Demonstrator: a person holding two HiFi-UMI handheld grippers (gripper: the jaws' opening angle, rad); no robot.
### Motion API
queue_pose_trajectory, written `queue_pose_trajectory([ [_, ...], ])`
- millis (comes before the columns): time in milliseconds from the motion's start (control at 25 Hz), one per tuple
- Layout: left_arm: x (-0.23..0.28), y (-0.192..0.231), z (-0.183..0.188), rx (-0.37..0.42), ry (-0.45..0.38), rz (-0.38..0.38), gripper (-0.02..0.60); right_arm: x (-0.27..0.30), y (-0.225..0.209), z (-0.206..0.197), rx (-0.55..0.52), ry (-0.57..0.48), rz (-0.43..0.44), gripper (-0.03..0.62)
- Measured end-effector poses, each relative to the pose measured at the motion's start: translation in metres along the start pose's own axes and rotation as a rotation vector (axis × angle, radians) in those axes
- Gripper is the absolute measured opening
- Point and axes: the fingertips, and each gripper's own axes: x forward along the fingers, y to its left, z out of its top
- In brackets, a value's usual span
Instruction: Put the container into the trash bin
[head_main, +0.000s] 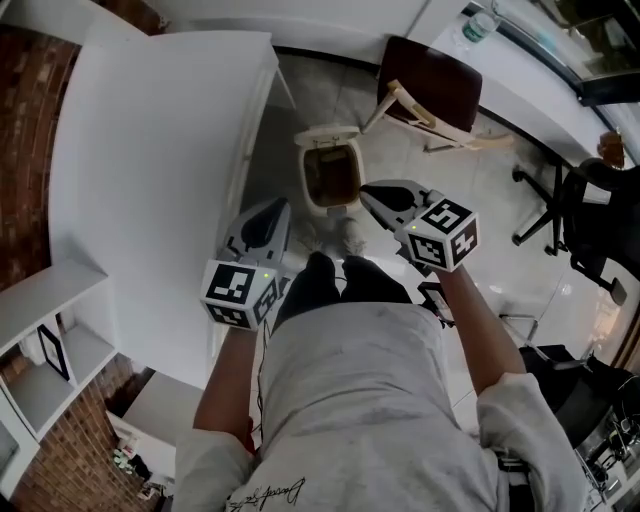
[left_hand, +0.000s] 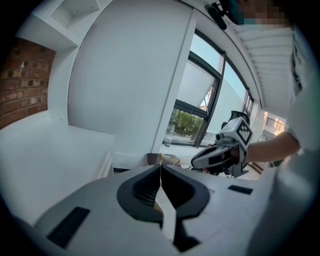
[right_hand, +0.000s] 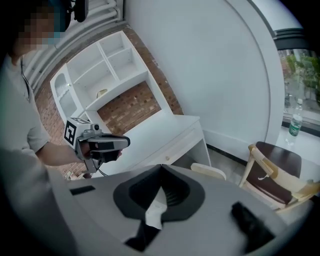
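A cream trash bin (head_main: 329, 172) stands on the floor ahead of me with its lid up and a brownish inside; I cannot make out a container in it. My left gripper (head_main: 281, 206) is shut and empty, just left of the bin and nearer to me. My right gripper (head_main: 366, 191) is also shut and empty, by the bin's right rim. In the left gripper view the jaws (left_hand: 161, 167) meet with nothing between them. The right gripper view shows the same for its jaws (right_hand: 161, 167), with the bin's lid (right_hand: 208, 171) beyond.
A white desk (head_main: 150, 150) fills the left side, with white shelves (right_hand: 100, 70) beside it. A wooden chair with a dark seat (head_main: 432, 88) stands behind the bin at the right. A bottle (right_hand: 296, 123) stands on the window sill. An office chair (head_main: 585, 215) is far right.
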Motion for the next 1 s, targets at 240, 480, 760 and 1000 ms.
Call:
queue_pose_trajectory([
  [240,-0.022,-0.010,0.013,0.025,-0.018,0.010,0.017,-0.022,0.021,0.015,0.005,-0.053,0.006,0.028],
  [480,-0.030,-0.019,0.015,0.027,-0.040,0.005,0.017,-0.031,0.034,0.026,-0.027,-0.067,0.002,0.028],
  [760,-0.038,-0.023,0.025,0.029,-0.069,0.013,0.017,-0.042,0.041,0.040,-0.050,-0.078,0.007,0.028],
  [1000,-0.042,-0.028,0.031,0.038,-0.079,0.024,0.017,-0.051,0.045,0.045,-0.059,-0.089,0.017,0.028],
])
